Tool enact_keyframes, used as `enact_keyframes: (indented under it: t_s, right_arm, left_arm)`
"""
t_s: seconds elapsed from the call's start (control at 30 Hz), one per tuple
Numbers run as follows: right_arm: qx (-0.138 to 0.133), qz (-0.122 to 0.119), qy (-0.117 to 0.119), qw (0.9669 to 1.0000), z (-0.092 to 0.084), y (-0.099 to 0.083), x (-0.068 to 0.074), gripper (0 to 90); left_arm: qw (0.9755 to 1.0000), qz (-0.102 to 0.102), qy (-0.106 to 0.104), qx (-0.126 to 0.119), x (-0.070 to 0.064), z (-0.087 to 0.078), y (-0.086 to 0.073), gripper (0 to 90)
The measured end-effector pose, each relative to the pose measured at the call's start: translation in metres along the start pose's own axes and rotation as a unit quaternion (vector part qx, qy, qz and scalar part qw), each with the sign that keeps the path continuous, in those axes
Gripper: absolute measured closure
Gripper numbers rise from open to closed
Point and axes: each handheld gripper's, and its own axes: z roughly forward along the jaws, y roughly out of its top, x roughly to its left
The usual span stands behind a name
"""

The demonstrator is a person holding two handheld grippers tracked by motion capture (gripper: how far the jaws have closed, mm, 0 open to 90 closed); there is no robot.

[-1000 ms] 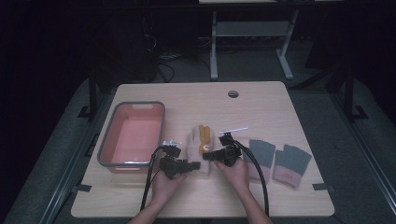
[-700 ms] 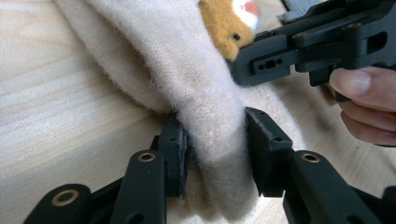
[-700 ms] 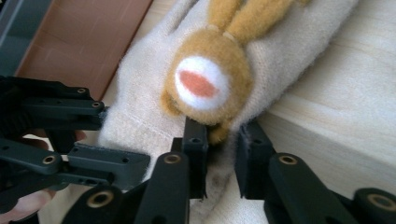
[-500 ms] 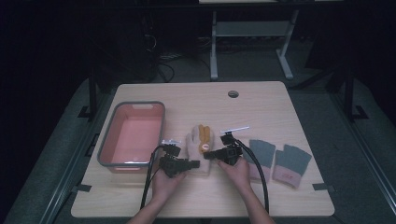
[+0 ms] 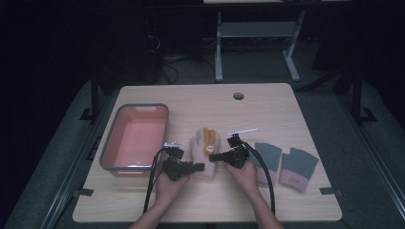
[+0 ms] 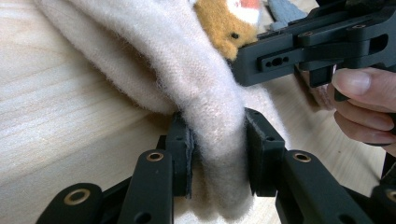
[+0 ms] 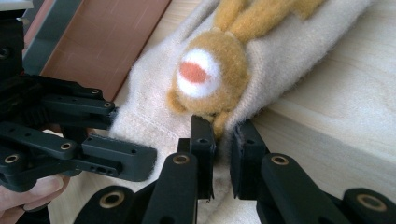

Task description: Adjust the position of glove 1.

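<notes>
Our 2 grippers, left (image 6: pixel 215 154) and right (image 7: pixel 223 149), have just closed, each pinching an edge of the fuzzy cream orange-bunny mitten (image 5: pixel 204 149), so we judge it ready to lift.

A dim lab: bare wooden table (image 5: pixel 267 105) with cable hole (image 5: pixel 238 96), metal stand (image 5: pixel 253 33) behind.

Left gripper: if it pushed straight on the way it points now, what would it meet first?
The left gripper is already shut on the cream mitten. Beyond that fold, the right gripper crosses close ahead and looks like the next contact, though depth is hard to judge.
</notes>
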Motion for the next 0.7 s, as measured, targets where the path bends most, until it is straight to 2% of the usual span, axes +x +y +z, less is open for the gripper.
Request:
enact_keyframes:
  t_s: [0.4, 0.6, 0.7]
  right_arm:
    - [-0.004, -0.001, 0.004, 1.0, -0.007, 0.001, 0.003, 81.2]
    - [-0.008, 0.0, 0.01, 0.9999, -0.012, 0.003, 0.005, 81.3]
    - [-0.01, -0.004, 0.011, 0.9999, -0.015, 0.005, 0.008, 81.3]
  left_arm:
    - [0.9999, -0.003, -0.013, -0.008, -0.002, -0.003, 0.0, 67.3]
    - [0.9997, 0.001, -0.02, -0.012, -0.005, -0.007, 0.003, 67.3]
    - [0.9997, 0.01, -0.017, -0.015, -0.006, -0.009, 0.005, 67.3]
